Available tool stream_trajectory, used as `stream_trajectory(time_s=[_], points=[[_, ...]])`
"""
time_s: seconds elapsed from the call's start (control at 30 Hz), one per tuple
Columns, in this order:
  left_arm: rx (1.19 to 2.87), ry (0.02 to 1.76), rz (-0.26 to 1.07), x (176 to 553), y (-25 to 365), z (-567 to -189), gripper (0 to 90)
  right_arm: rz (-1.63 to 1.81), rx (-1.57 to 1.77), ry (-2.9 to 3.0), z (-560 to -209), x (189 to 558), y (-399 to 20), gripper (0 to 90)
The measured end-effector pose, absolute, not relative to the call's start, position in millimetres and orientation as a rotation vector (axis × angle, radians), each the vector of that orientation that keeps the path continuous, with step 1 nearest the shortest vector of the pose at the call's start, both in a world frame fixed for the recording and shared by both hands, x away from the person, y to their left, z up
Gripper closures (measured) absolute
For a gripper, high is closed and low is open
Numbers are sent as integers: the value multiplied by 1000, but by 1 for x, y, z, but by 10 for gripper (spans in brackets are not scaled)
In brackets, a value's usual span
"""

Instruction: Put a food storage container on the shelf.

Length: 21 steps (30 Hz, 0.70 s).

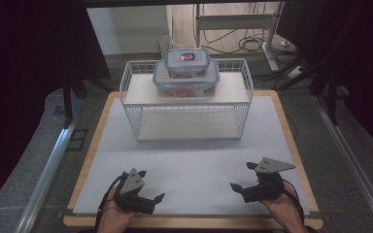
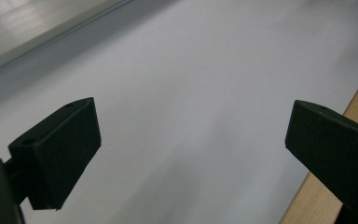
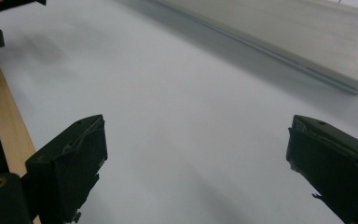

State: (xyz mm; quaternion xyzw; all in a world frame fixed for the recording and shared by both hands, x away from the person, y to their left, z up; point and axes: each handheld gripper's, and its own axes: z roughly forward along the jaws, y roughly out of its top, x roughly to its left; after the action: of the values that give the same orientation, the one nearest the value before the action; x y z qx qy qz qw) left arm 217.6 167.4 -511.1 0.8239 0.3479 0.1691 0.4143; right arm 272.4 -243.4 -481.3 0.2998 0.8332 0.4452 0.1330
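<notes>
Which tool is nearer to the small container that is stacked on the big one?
Right, only slightly. The right tool is near the table's front right; the left tool is at the front left, closer to the edge. The small container sits on the big container, far behind both.

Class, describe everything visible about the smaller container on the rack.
The smaller container is a clear plastic box with rounded corners and a blue-rimmed lid bearing a dark blue and red label. It sits level, lid closed, stacked on a larger lidded container, which rests on the upper shelf of the white wire rack. Nothing else touches it.
</notes>
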Motion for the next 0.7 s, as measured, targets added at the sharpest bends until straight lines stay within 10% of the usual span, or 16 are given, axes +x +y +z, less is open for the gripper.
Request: stream_trajectory(time_s=[0.7], points=[[2175, 958, 401, 218, 171, -531, 18, 1096, 874, 2510, -508, 266, -243, 21]])
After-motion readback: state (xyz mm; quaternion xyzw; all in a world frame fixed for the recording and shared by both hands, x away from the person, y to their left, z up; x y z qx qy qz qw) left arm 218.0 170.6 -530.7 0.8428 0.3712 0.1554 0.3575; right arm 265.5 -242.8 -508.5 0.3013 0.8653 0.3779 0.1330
